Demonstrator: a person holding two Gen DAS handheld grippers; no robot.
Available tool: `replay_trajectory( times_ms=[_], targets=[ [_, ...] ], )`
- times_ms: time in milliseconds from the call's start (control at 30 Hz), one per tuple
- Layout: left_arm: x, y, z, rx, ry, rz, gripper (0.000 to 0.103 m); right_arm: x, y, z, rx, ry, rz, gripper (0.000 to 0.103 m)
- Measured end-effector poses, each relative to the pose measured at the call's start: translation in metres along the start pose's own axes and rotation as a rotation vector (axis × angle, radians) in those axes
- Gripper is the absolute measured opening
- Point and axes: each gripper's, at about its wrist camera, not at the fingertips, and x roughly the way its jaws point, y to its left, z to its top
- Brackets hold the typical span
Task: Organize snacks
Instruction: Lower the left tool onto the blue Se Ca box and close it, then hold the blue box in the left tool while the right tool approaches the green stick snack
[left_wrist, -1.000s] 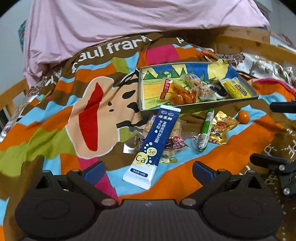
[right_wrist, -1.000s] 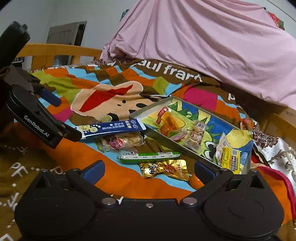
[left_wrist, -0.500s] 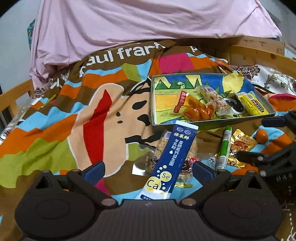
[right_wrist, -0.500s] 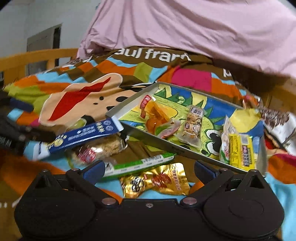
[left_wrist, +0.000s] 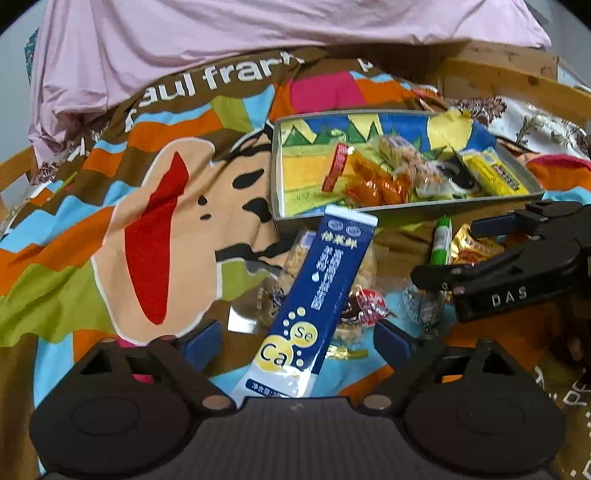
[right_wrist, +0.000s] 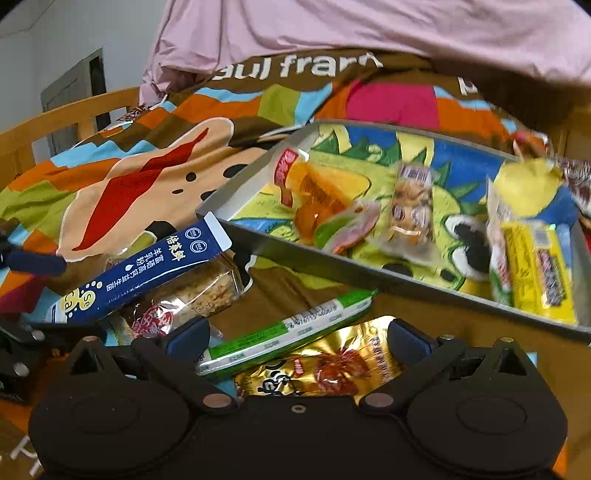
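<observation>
Several snacks already lie in the tray (right_wrist: 295, 264) on the bed. Blue packet (left_wrist: 321, 295), green stick (right_wrist: 288, 332) and gold packet (right_wrist: 325, 365) remain outside, near it. Left tool (left_wrist: 297, 339) and right tool (right_wrist: 297, 334) gape wide, empty.

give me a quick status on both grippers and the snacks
Left gripper open over blue sachet. Right gripper open over green stick and gold packet. Nothing gripped; tray part filled. Sachet lies across rice cracker pack.

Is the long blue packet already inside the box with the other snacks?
No, the long blue packet lies outside the box on the blanket, resting across a clear bag of crunchy snacks.
</observation>
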Motion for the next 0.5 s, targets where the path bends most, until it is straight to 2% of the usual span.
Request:
replay_trajectory(
  times_ms=[133, 200, 300, 333, 400, 500],
  targets=[
    [0.002, 0.004, -0.002, -0.05, 0.016, -0.032, 0.081, -0.001, 0.001, -0.001, 0.001, -0.002, 0.014, 0.094],
    [0.003, 0.007, -0.002, -0.076, 0.024, -0.052, 0.072, -0.004, 0.002, -0.001, 0.013, 0.003, 0.037, 0.086],
    [0.003, 0.009, 0.0, -0.114, 0.035, -0.065, 0.063, -0.007, 0.003, 0.0, 0.024, 0.01, 0.06, 0.074],
    [0.002, 0.01, 0.001, -0.127, 0.037, -0.075, 0.062, -0.009, 0.003, 0.0, 0.021, 0.01, 0.07, 0.066],
    [0.001, 0.011, 0.003, -0.147, 0.046, -0.096, 0.055, -0.013, 0.004, 0.0, 0.02, 0.014, 0.076, 0.06],
    [-0.001, 0.01, 0.009, -0.166, 0.067, -0.144, 0.052, -0.02, 0.001, 0.002, 0.038, 0.033, 0.108, 0.046]
  ],
)
